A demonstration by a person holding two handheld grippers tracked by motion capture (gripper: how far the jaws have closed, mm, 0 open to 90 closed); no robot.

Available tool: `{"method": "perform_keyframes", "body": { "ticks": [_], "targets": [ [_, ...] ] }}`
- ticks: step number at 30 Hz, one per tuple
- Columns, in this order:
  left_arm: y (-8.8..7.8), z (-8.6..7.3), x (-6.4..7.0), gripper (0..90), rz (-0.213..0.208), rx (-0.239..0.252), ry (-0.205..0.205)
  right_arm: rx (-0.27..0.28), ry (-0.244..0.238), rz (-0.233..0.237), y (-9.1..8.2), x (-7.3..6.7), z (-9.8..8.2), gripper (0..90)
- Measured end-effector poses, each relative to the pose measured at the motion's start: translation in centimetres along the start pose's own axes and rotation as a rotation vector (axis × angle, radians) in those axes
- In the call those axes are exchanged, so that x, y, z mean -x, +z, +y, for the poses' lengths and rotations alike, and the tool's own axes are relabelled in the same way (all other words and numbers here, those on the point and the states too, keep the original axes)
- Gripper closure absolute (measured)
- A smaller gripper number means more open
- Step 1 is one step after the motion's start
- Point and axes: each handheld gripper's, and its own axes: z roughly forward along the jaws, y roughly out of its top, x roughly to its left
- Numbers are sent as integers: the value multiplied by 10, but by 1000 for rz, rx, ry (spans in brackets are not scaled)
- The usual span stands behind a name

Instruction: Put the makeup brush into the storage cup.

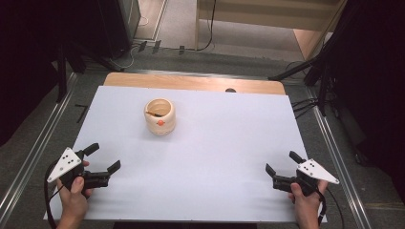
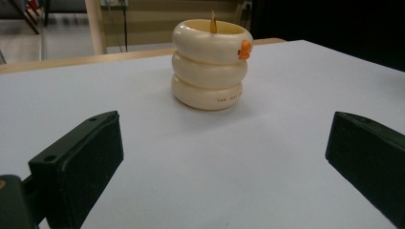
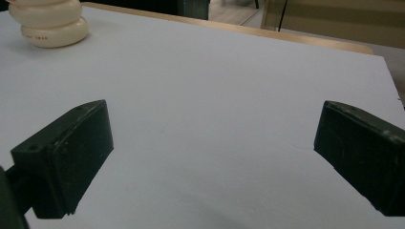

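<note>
Down at the near left corner of the white sheet (image 1: 215,157), the left gripper (image 1: 103,156) rests in the person's left hand (image 1: 74,193) with its jaws spread wide and nothing between them. Ahead of it, farther away and a little to the right, stands a cream ribbed cup (image 1: 160,116), upright, built like three stacked rings with a small orange knob on its near side. In the left gripper view the cup (image 2: 210,64) sits straight ahead between the two jaws, well apart from them, with a thin stick poking up from inside. No object lies between gripper and cup. At the near right corner, the right gripper (image 1: 282,164) is held by the right hand (image 1: 305,198), jaws likewise wide apart and empty, the cup far off to its left. Beyond the sheet, the wooden table edge (image 1: 191,81) shows at the far side.
</note>
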Motion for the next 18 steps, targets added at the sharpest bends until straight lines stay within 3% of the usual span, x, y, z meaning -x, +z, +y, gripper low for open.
{"method": "perform_keyframes", "body": {
  "ticks": [10, 18],
  "targets": [
    [1, 0, 0, 0, -7, 0, 1, -22, -15, -6, -11, 2, -8, 0],
    [2, -1, 2, 0, -12, -4, 5, -23, -15, -7, -9, 2, -8, 0]
  ]
}}
